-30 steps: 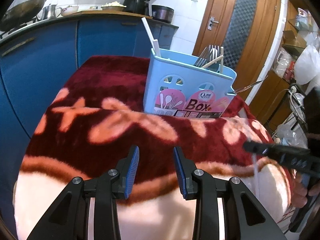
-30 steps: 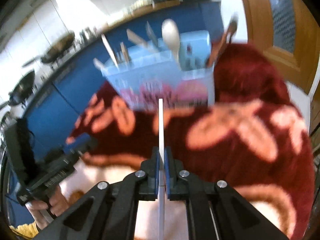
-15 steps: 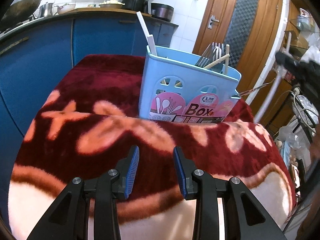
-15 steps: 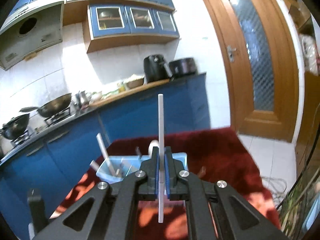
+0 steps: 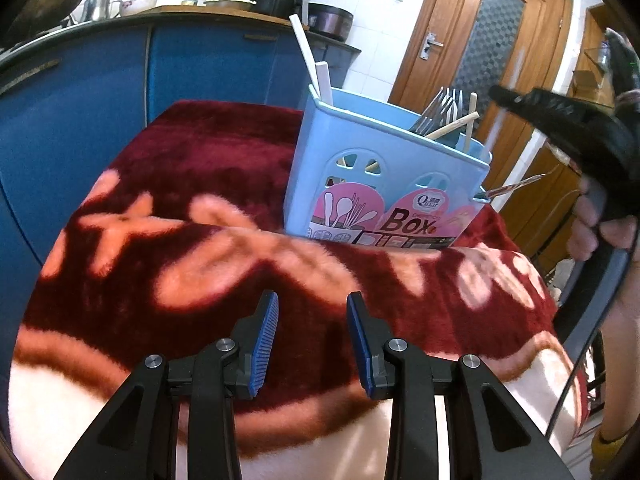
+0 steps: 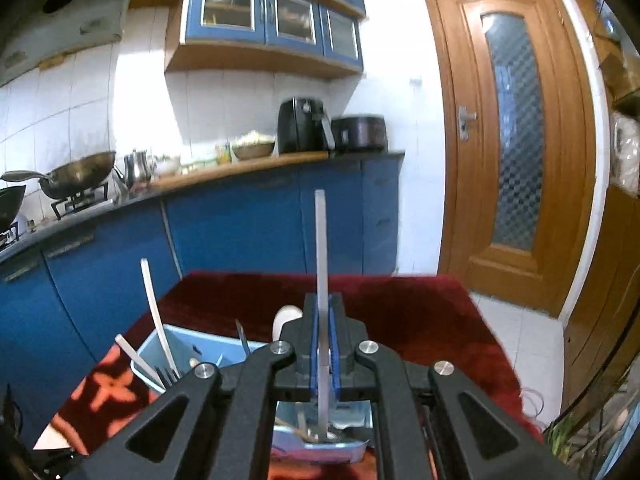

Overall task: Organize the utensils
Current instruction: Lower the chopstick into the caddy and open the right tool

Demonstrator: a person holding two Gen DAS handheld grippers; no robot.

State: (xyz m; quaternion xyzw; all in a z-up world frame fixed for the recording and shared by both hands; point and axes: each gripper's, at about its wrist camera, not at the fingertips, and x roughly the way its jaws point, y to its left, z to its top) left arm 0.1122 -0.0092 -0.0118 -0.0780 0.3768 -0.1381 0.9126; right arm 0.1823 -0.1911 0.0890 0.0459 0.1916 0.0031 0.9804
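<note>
A light blue utensil box (image 5: 384, 184) with a pink "Box" label stands on a red flowered blanket (image 5: 192, 208). It holds forks, wooden sticks and white chopsticks. My left gripper (image 5: 313, 340) is open and empty, low over the blanket in front of the box. My right gripper (image 6: 323, 344) is shut on a white chopstick (image 6: 321, 248) held upright above the box (image 6: 188, 350). Its lower end reaches down into the box's near compartment. From the left wrist view the right gripper (image 5: 560, 120) is above and right of the box, with the chopstick (image 5: 505, 96) blurred.
Blue kitchen cabinets (image 5: 92, 92) and a counter with woks, pots and an air fryer (image 6: 300, 126) stand behind the table. A wooden door (image 6: 516, 136) is at the right. Shelves and bags crowd the far right.
My right gripper has risen from low over the blanket to above the box, turning the chopstick upright with its lower end in the box. My left gripper has stayed open, nearly still.
</note>
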